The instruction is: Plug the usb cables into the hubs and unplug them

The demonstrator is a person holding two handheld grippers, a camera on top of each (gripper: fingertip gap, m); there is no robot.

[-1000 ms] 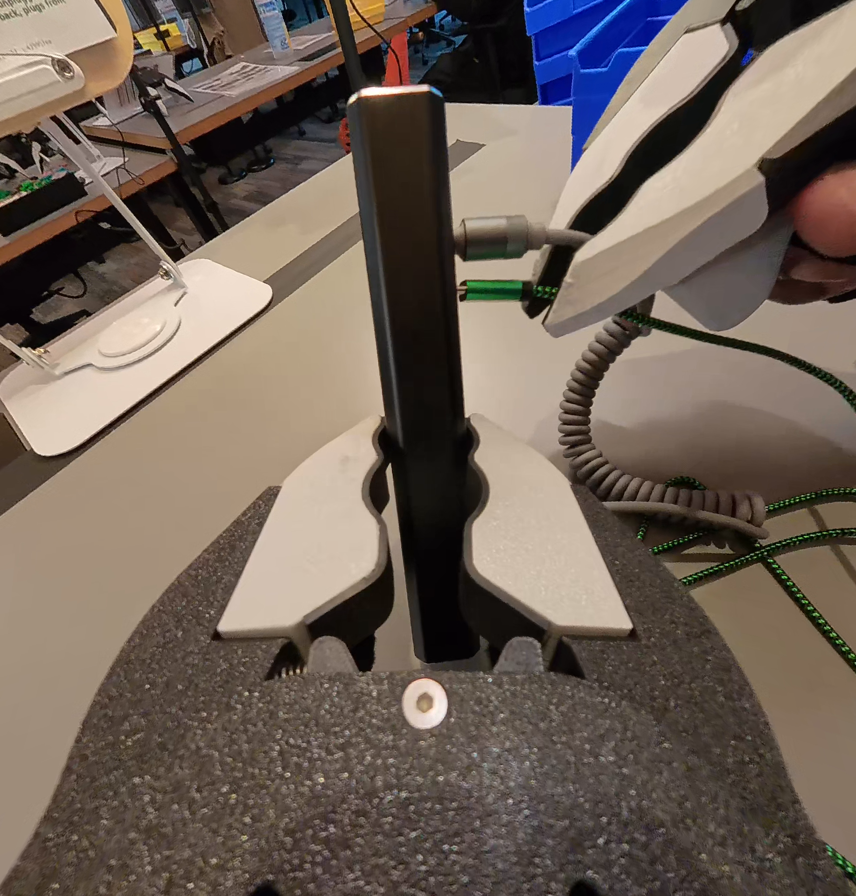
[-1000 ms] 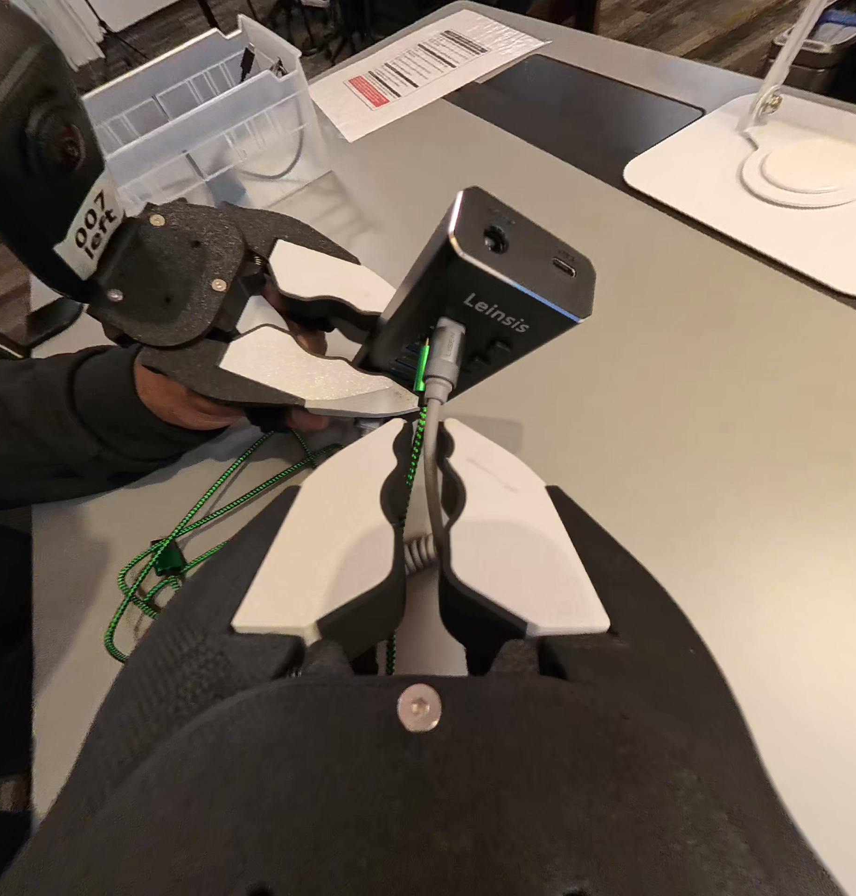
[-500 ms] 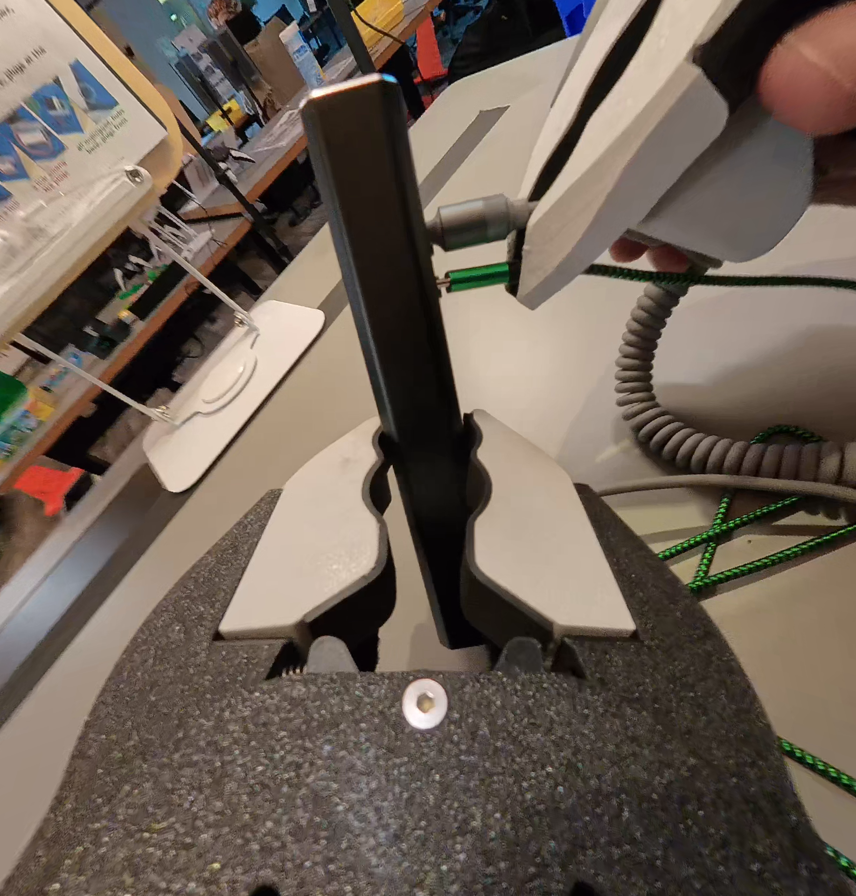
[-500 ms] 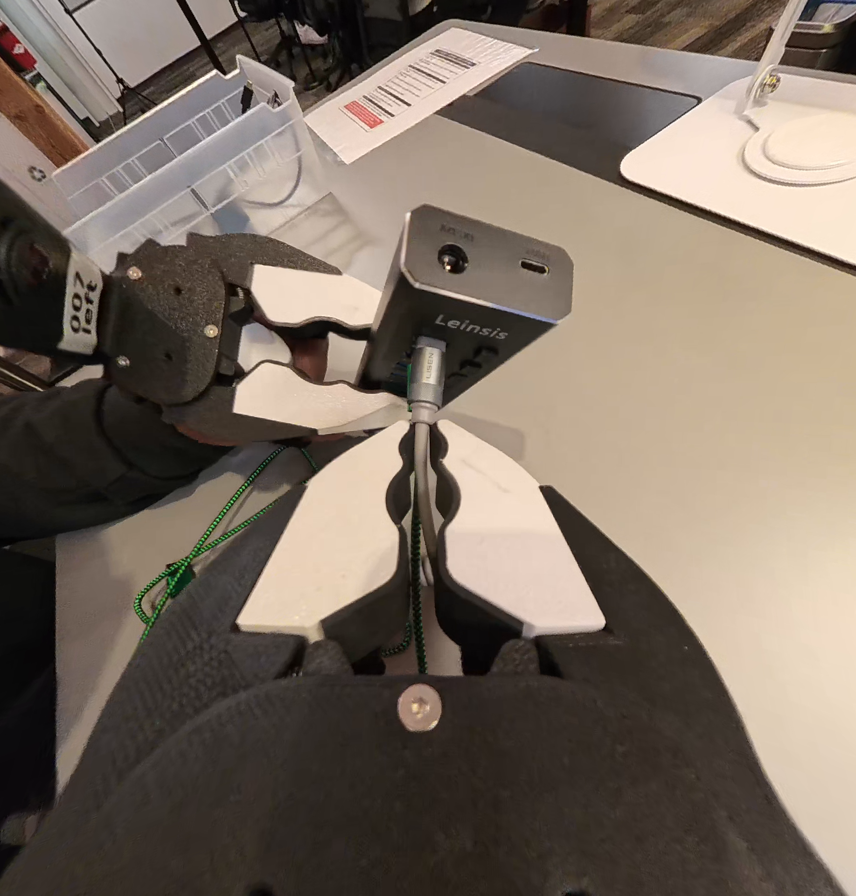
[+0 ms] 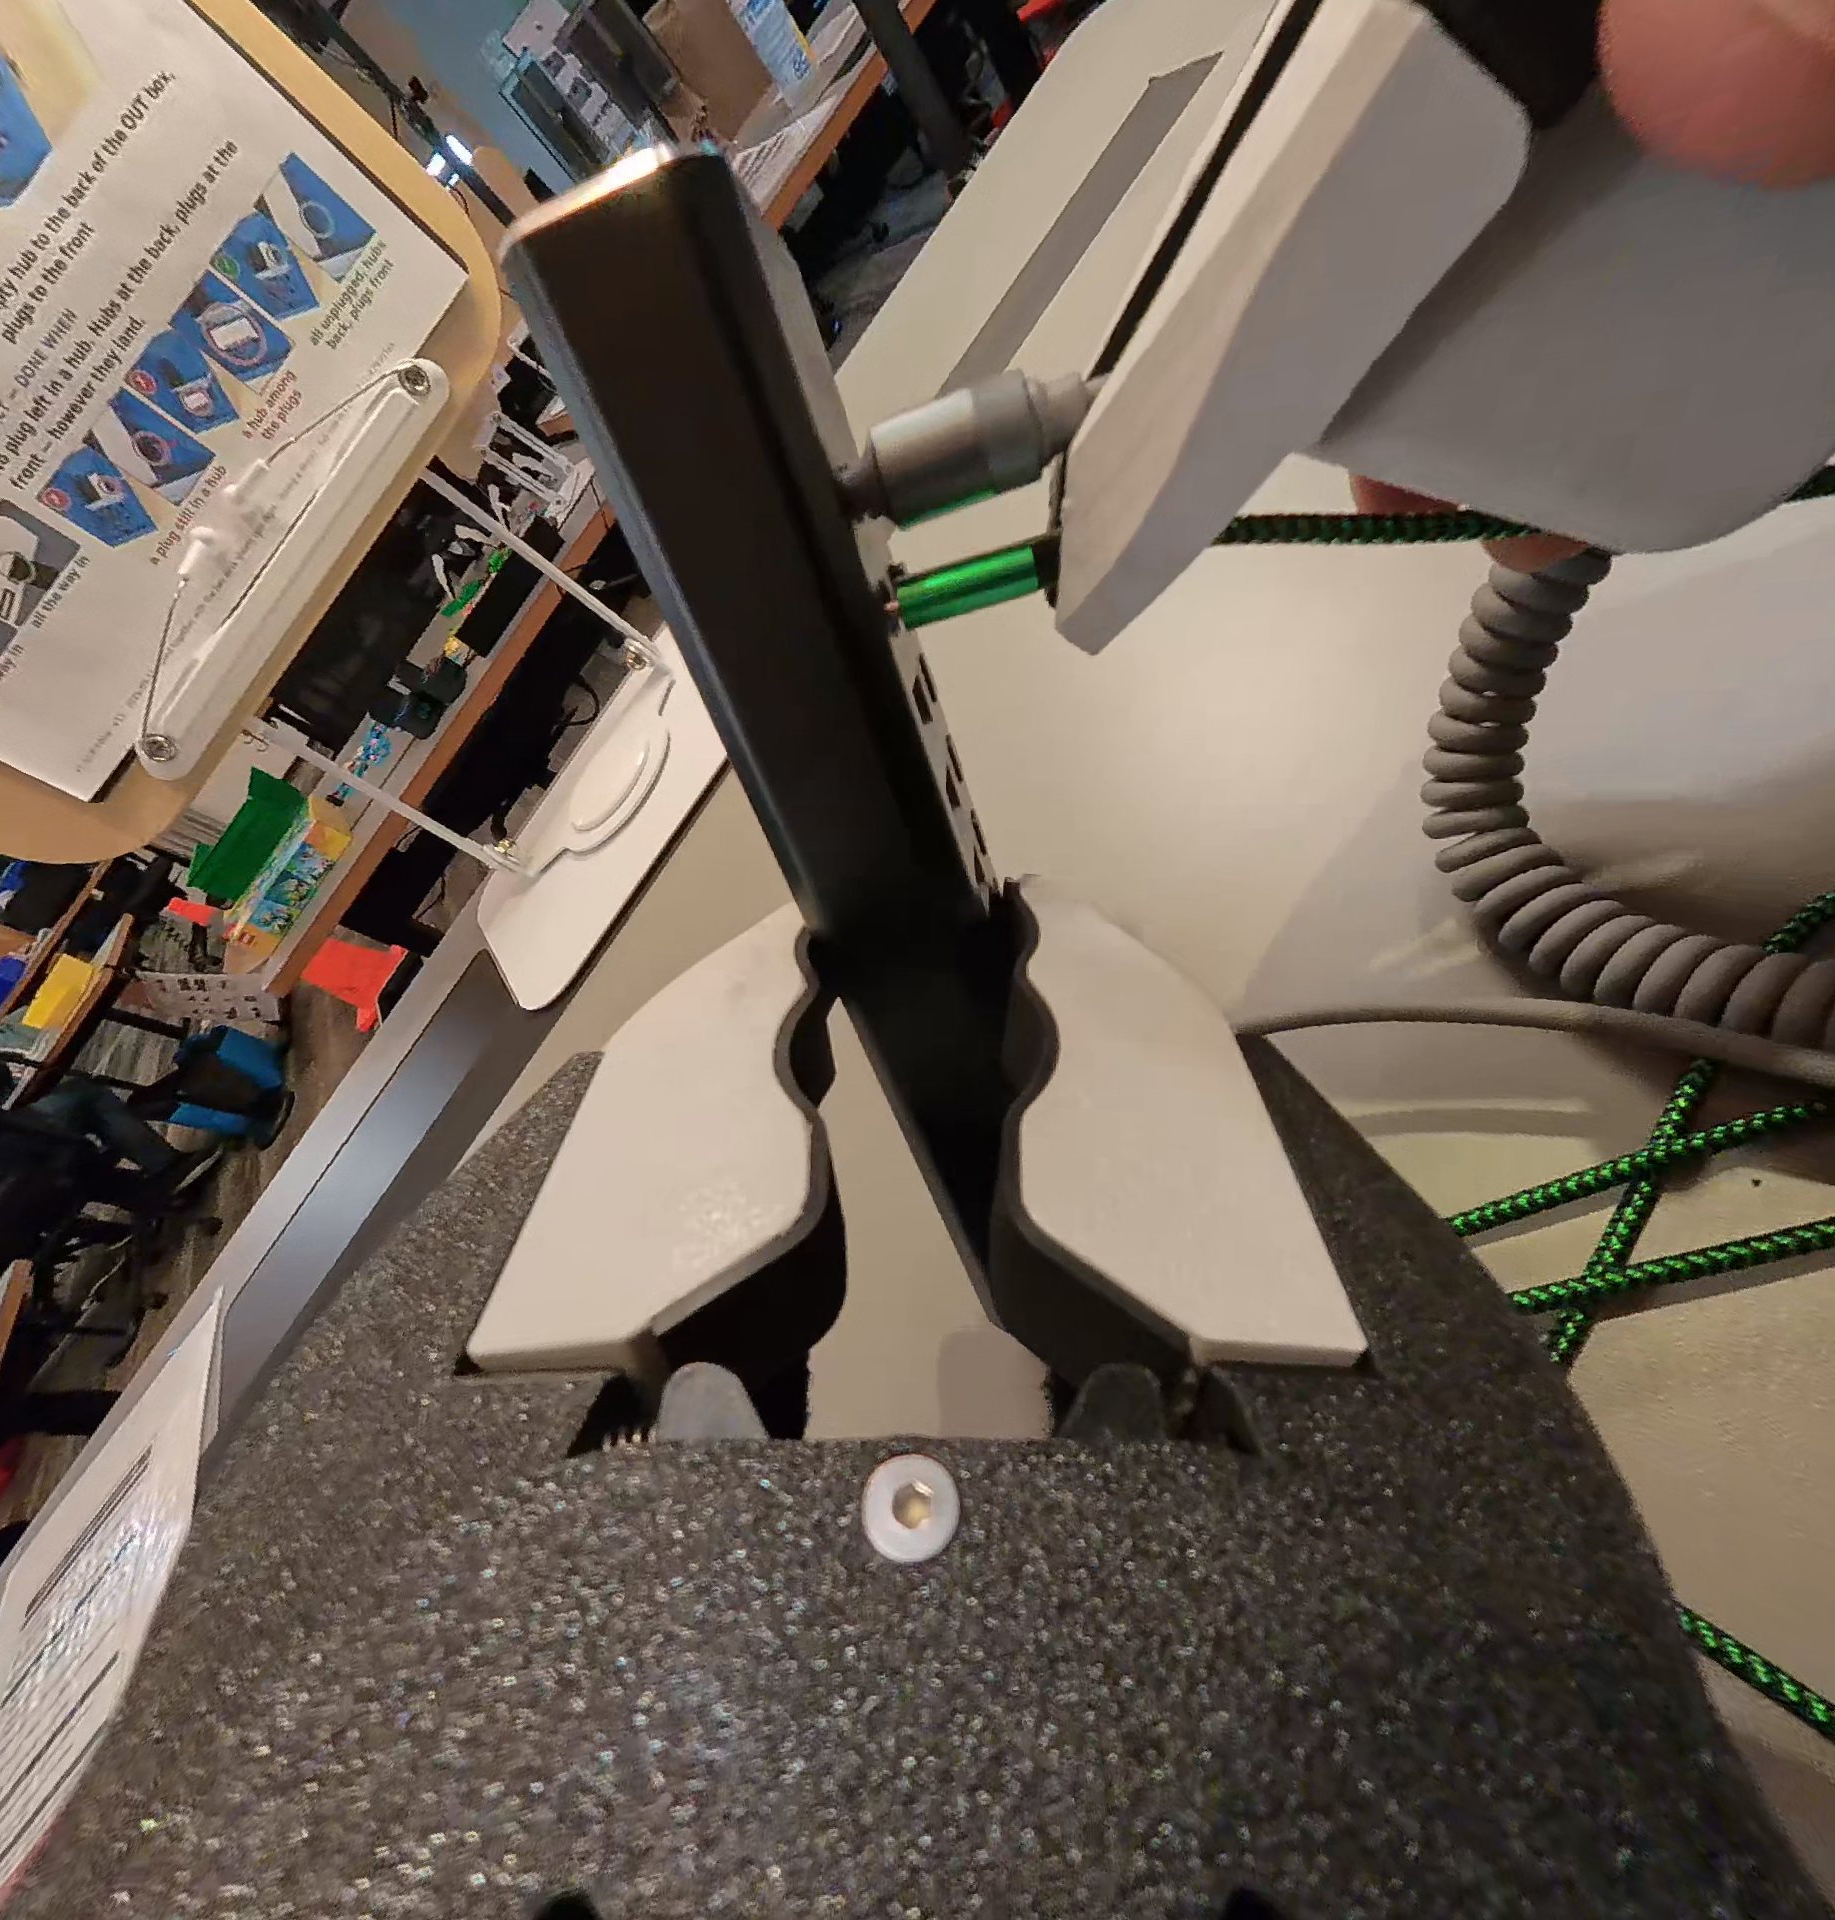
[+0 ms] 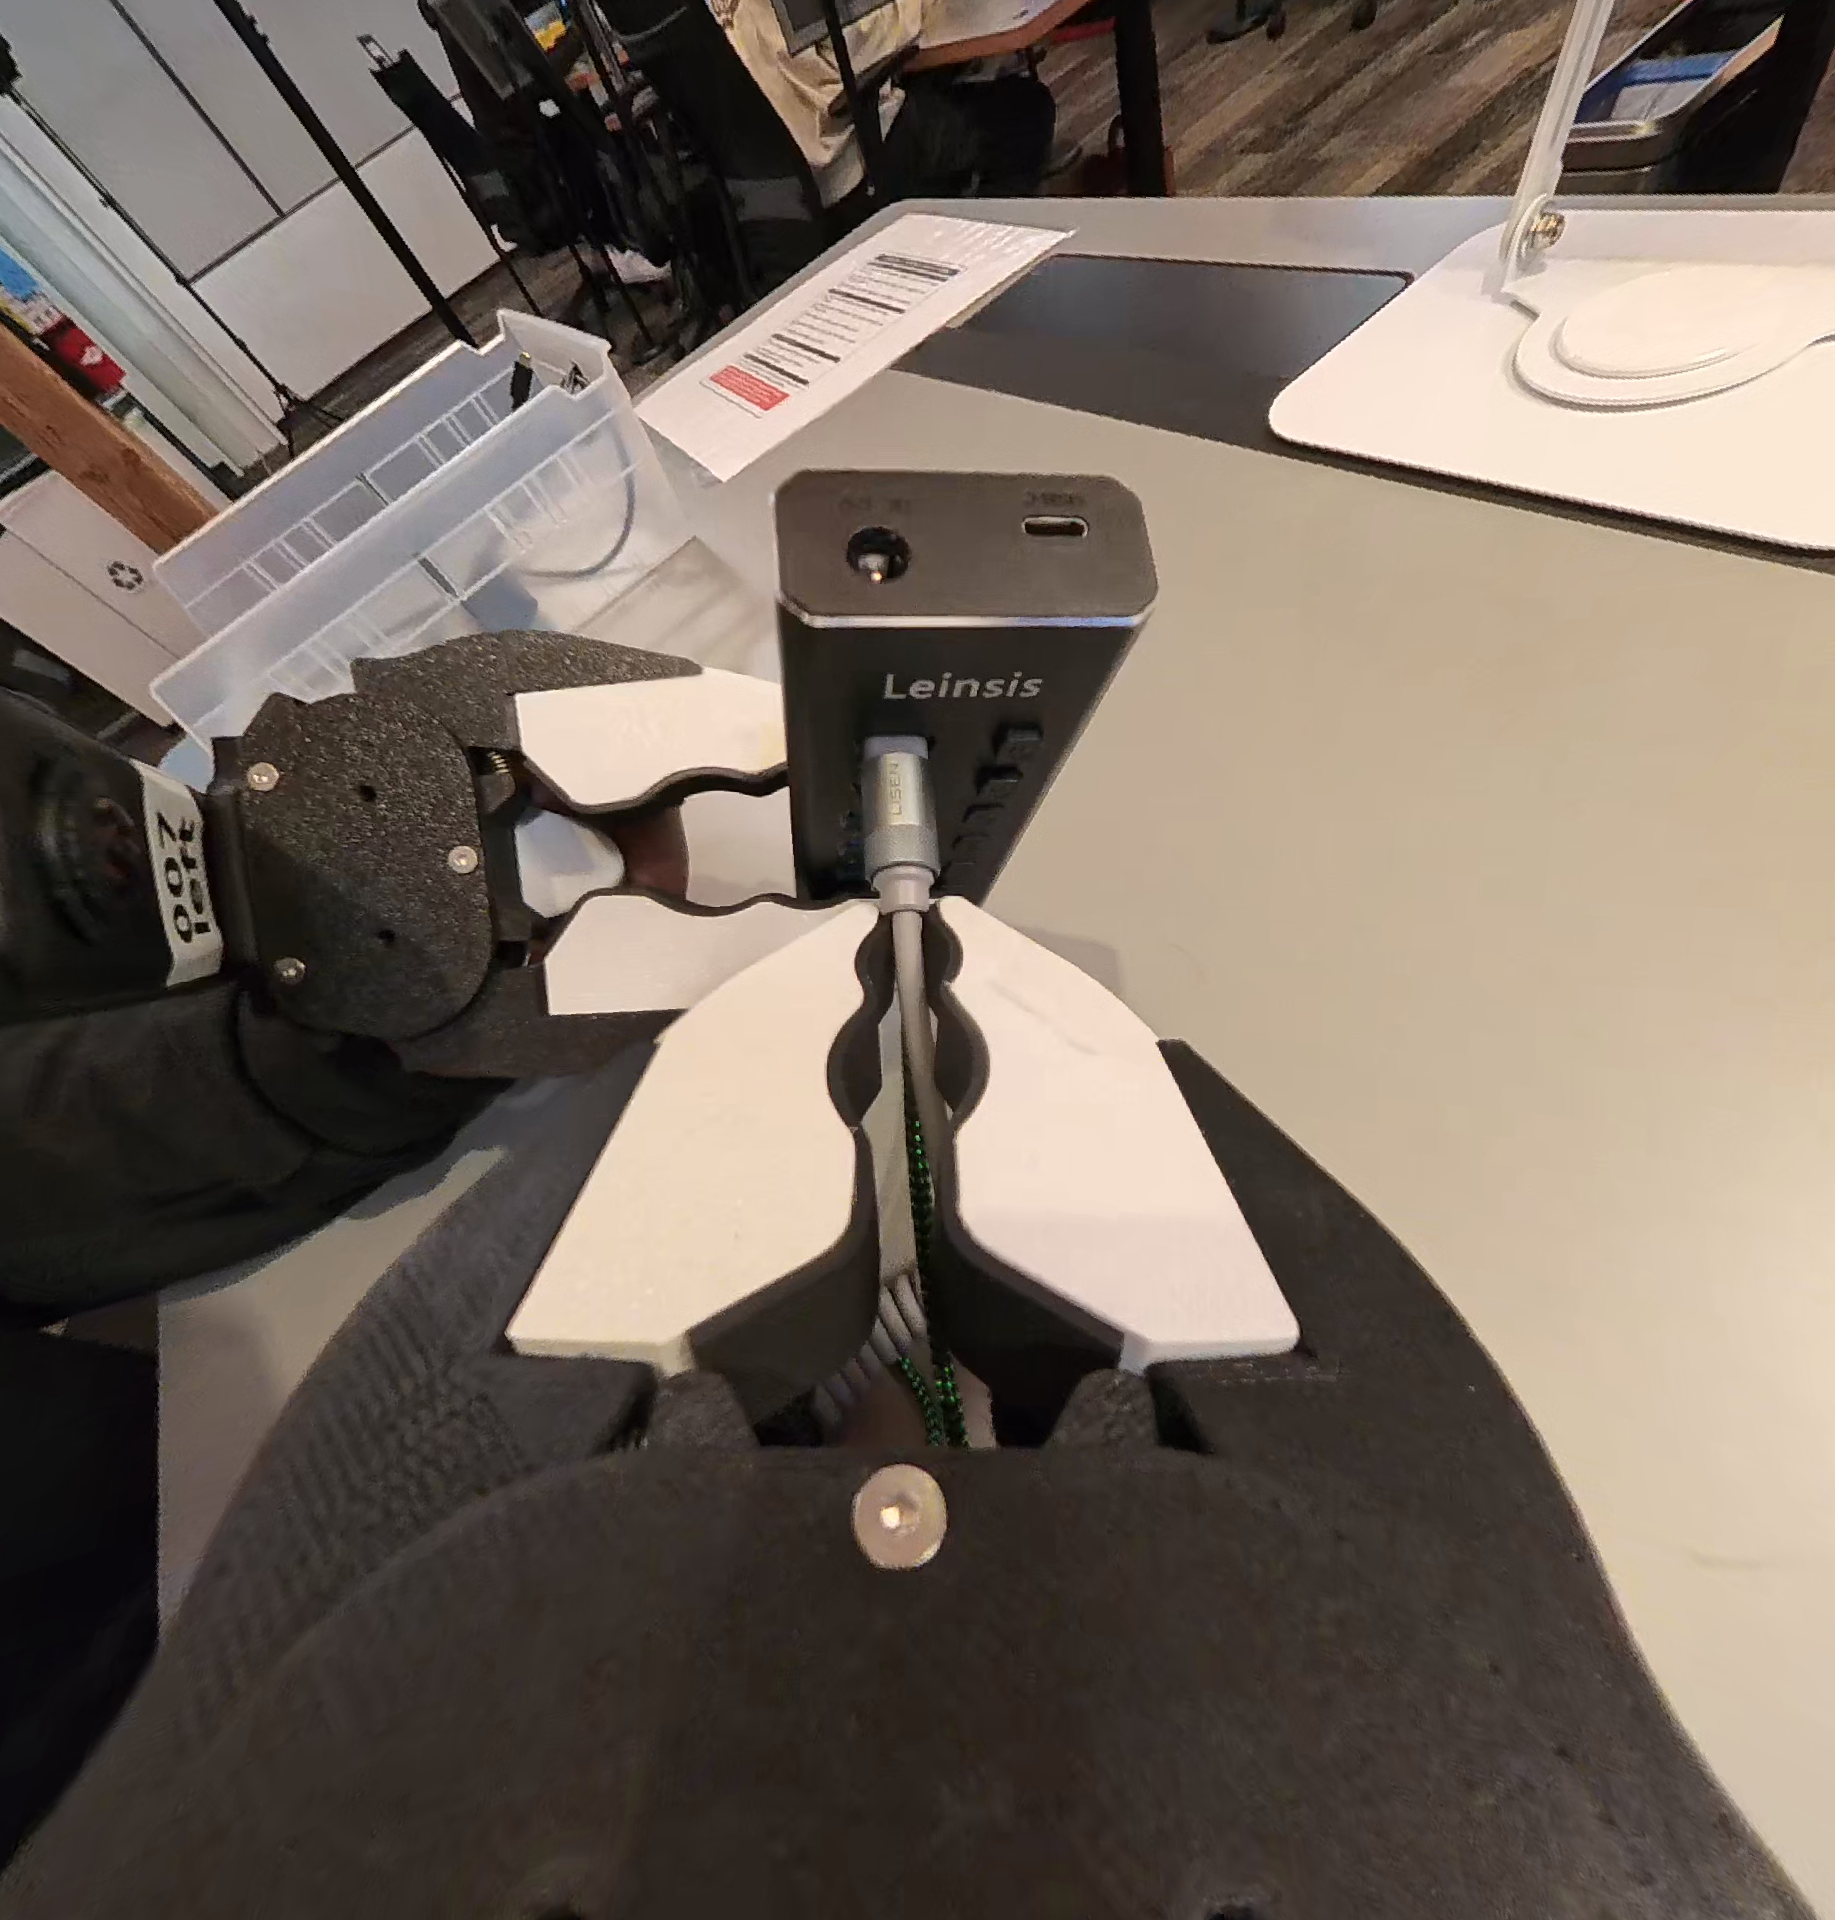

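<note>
The left gripper (image 5: 918,935) clamps the dark metal rectangular USB hub (image 5: 731,540), holding it tilted above the grey table (image 6: 1464,935). The right gripper (image 6: 908,914) is closed around two cables just behind their plugs: a grey metal plug (image 6: 897,810) on a coiled grey cable (image 5: 1515,831), and a green metal plug (image 5: 970,597) (on a green-and-black braided cable (image 5: 1619,1247)), both seated in the hub's side ports.
</note>
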